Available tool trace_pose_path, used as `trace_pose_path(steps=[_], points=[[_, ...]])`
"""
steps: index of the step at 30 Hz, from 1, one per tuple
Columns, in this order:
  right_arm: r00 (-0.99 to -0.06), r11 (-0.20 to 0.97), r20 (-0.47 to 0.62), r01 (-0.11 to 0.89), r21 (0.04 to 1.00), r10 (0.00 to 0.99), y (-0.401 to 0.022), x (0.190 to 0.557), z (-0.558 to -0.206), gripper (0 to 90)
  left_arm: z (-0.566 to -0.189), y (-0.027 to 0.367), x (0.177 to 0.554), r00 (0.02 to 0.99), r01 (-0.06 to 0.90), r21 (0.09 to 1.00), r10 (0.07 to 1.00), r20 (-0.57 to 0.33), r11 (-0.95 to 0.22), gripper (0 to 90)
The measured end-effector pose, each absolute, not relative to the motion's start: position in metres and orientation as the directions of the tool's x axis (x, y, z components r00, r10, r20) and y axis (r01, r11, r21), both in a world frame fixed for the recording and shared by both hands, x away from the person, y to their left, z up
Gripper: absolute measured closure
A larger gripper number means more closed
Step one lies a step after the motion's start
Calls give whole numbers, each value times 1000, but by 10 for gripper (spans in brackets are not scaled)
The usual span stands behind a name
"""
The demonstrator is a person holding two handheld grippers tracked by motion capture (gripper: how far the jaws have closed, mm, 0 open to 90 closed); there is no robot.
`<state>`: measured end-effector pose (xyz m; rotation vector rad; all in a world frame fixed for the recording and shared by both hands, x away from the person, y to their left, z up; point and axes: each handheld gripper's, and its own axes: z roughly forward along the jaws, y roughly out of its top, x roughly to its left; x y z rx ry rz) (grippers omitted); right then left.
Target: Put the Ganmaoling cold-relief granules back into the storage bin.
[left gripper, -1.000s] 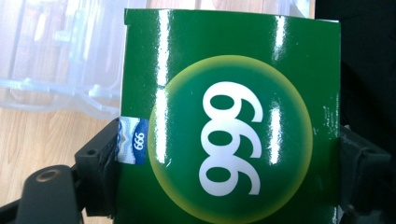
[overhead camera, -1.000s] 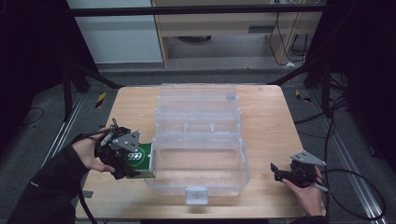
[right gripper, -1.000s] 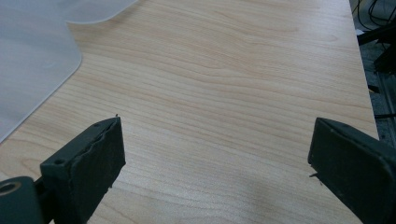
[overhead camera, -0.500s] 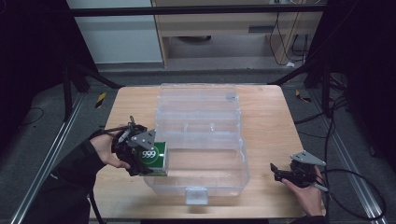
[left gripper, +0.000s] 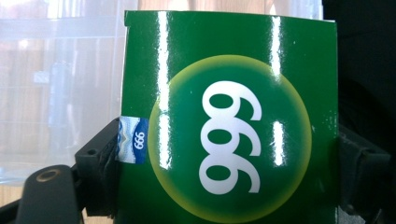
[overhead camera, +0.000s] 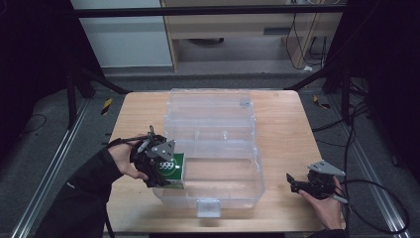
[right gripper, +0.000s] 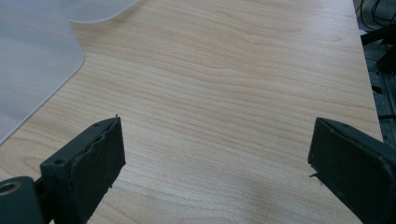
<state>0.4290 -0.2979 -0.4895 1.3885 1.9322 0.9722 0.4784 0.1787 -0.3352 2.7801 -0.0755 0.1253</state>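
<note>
The left tool point(overhead camera: 159, 166) is gripping a green box point(overhead camera: 171, 171) printed with a white "999" in a yellow-edged circle; in the left gripper view its two black jaws are pressing on the opposite sides of the box point(left gripper: 229, 126), one of them over a small blue and white sticker point(left gripper: 134, 140). In the high view the box is sitting upright at the near left corner of a clear plastic container point(overhead camera: 218, 186), right at its left wall, with the person's left hand point(overhead camera: 124, 158) wrapping the tool from the left. The container's open lid point(overhead camera: 208, 106) is lying flat on the far side, in the middle of the wooden worktop point(overhead camera: 282, 129). The right tool point(overhead camera: 296, 185) is resting in the right hand point(overhead camera: 324, 203) near the worktop's near right corner, well apart from the container; the right gripper view is showing its jaws standing wide apart over bare wood point(right gripper: 224, 93), holding nothing, with the container's rounded corner point(right gripper: 32, 60) at the upper left.
</note>
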Motion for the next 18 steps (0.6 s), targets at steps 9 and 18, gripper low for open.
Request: trace_pose_path(steps=[9,18], points=[[-306,202,-33,542,816,952,-298,429,-490,42,-349,172,480,996,-67,341,-42,80,-938,148],[-307,206,-36,543,814,951,-298,429,-490,42,-368,170,481,998,-52,335,-34,61,-941,149]])
